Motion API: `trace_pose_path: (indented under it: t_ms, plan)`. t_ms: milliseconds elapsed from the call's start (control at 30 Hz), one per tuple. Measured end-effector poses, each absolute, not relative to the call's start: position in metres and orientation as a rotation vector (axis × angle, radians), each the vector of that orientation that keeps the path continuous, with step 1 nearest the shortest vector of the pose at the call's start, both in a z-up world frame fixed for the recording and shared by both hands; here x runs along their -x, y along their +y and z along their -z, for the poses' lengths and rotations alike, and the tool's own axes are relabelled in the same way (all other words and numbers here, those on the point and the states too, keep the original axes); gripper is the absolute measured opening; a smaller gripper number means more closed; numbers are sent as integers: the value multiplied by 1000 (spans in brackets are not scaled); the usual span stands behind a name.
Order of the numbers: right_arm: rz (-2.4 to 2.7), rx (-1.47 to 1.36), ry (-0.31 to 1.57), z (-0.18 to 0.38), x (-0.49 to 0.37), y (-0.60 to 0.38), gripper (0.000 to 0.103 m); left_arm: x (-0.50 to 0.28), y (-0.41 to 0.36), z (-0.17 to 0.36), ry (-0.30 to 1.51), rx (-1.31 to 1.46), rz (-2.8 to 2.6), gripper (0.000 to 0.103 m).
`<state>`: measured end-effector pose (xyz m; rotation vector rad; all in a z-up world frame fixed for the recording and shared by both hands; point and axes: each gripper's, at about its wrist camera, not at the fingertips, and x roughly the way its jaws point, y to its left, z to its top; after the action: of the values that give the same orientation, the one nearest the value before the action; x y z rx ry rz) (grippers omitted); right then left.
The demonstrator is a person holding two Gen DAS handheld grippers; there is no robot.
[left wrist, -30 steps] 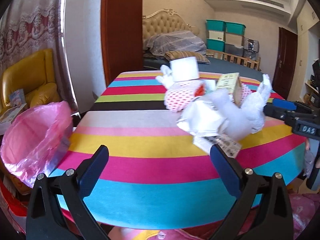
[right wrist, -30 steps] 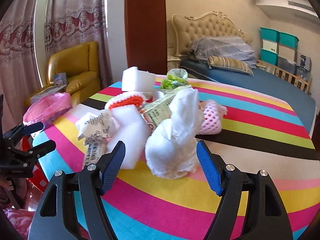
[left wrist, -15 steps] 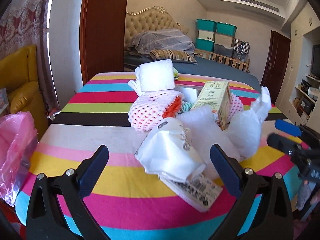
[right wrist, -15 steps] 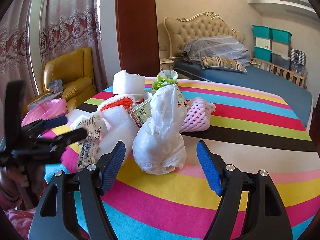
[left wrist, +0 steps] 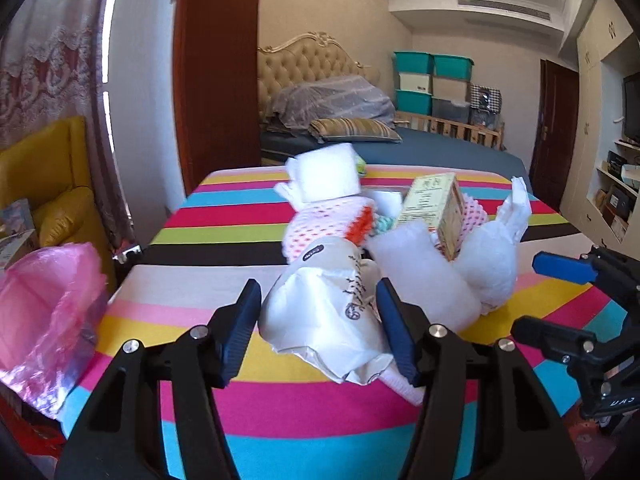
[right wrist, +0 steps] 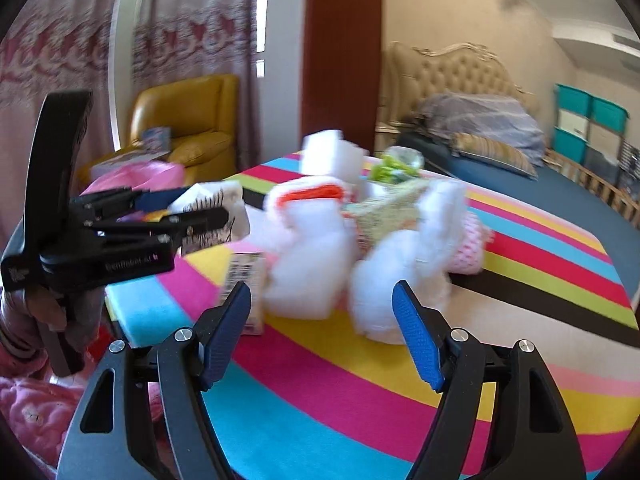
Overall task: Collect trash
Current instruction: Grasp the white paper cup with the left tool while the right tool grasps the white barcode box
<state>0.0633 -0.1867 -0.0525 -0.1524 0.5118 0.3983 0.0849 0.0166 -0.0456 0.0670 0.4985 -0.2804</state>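
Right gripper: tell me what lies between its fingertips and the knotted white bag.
In the right wrist view, only bare striped tablecloth lies between the open right gripper and the knotted white bag.

A bedroom: striped table, yellow armchair, bed with tufted headboard, stacked teal storage bins.

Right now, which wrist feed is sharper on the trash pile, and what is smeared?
Left wrist view: mostly sharp, the printed white bag between the left tool fingers reads clearly; only the white foam block behind is soft. Right wrist view: motion blur smears the whole pile, including the knotted white bag; the right tool stays crisp.
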Motion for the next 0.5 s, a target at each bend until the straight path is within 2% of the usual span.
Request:
trace_pose_path:
  t_ms: [433,500]
  plan:
    - [-582,237,645,66,-94,-116,45,-54,90,64,548,-16,99,59]
    - [-592,246,662,69,-100,-106,45,-51,95,64,549,-11,96,47]
